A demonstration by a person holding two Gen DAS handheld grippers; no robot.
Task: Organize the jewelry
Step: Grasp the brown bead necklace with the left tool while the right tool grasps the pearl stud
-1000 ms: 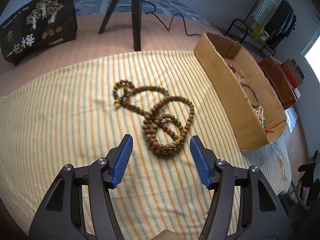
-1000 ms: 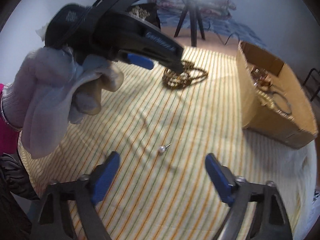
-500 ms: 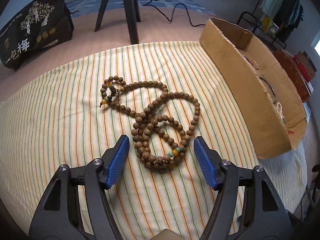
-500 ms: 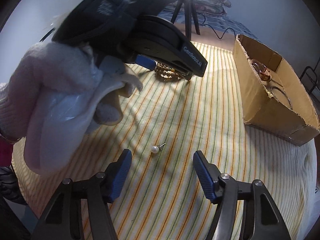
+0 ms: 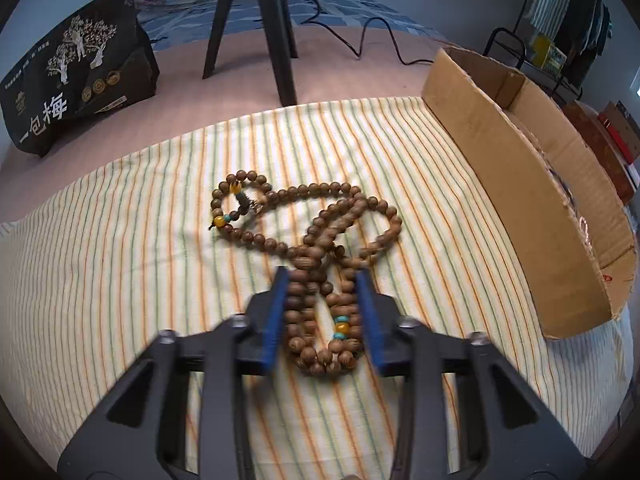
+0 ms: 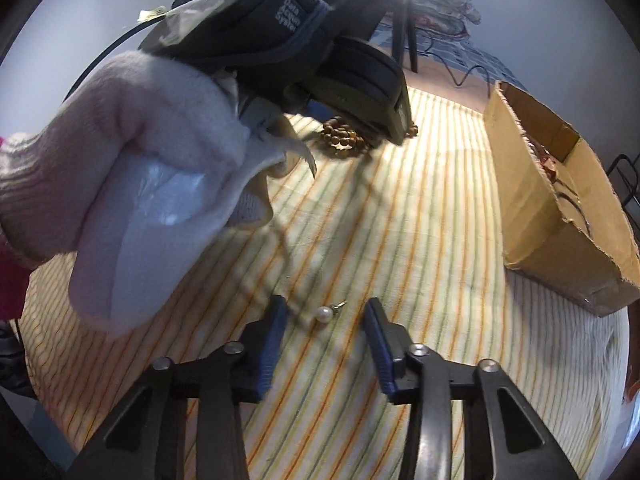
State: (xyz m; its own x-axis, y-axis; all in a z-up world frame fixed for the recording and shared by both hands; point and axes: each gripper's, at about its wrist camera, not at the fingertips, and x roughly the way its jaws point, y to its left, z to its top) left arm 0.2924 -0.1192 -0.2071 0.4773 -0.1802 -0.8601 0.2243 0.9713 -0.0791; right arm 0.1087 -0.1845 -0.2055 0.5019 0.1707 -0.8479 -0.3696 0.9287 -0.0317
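A long wooden bead necklace (image 5: 316, 248) lies tangled on the striped cloth (image 5: 120, 240). My left gripper (image 5: 322, 280) is down over its near bunch, with the blue fingers on either side of the beads and closing on them. The necklace also shows in the right wrist view (image 6: 344, 138) under the left gripper's body (image 6: 320, 56). A small pearl stud earring (image 6: 325, 313) lies on the cloth between the fingers of my right gripper (image 6: 325, 308), which is open with a gap on each side of the pearl.
A cardboard box (image 5: 532, 184) holding other jewelry stands along the cloth's right edge, and shows in the right wrist view (image 6: 560, 216). A black bag (image 5: 76, 76) and tripod legs (image 5: 276, 32) stand behind the cloth. The gloved left hand (image 6: 140, 184) fills the right view's left.
My left gripper moved forward and down over the beads and its fingers narrowed around them. My right gripper advanced to the pearl and its fingers narrowed around it.
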